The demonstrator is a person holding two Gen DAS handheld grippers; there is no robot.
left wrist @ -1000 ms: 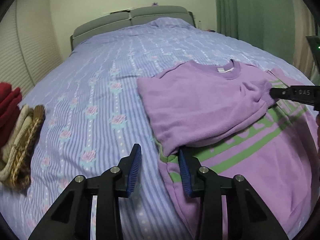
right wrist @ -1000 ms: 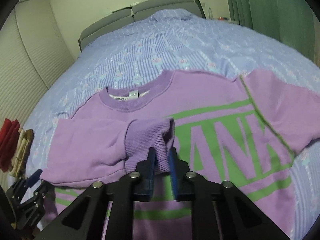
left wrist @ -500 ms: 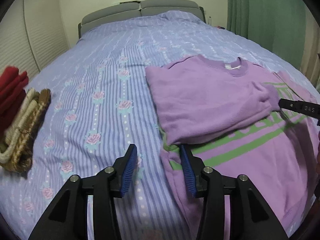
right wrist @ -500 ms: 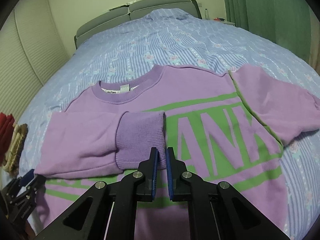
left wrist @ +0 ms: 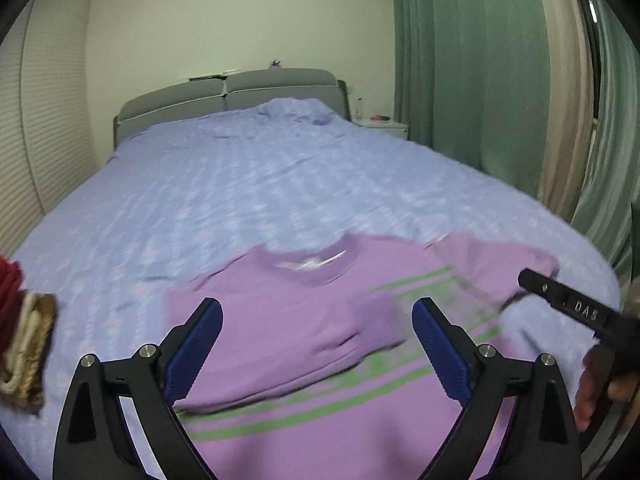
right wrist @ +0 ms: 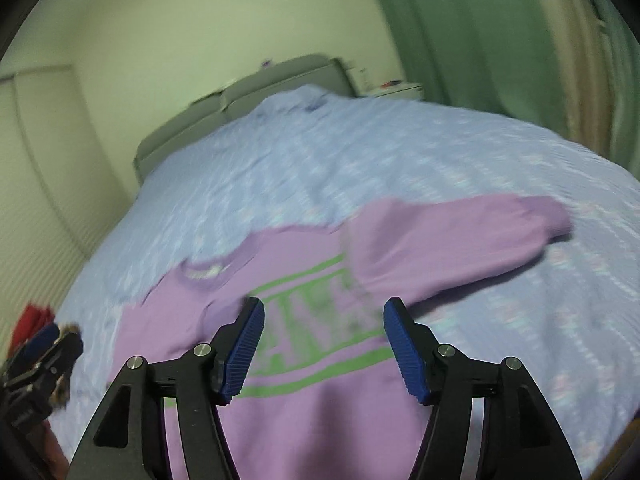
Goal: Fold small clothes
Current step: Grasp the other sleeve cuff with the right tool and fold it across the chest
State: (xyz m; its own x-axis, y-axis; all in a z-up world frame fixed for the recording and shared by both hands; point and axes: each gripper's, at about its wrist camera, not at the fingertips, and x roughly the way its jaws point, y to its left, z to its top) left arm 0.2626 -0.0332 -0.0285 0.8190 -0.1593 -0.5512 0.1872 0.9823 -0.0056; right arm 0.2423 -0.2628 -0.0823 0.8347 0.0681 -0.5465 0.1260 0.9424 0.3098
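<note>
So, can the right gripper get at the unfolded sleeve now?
Probably yes: the right gripper has its jaws open, and the unfolded sleeve lies flat on the bedspread with nothing over it.

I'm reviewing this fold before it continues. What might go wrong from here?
1. The folded sleeve lies loose on the purple sweatshirt; tugging the body may undo it.
2. The other sleeve is still spread out on the bed; the open right tool may pinch bedding with it.

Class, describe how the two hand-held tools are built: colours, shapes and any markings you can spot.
Each tool, left tool and right tool, has black angular arms with silver screws, ending in blue ribbed pads. White lettering marks the right tool's side.
</note>
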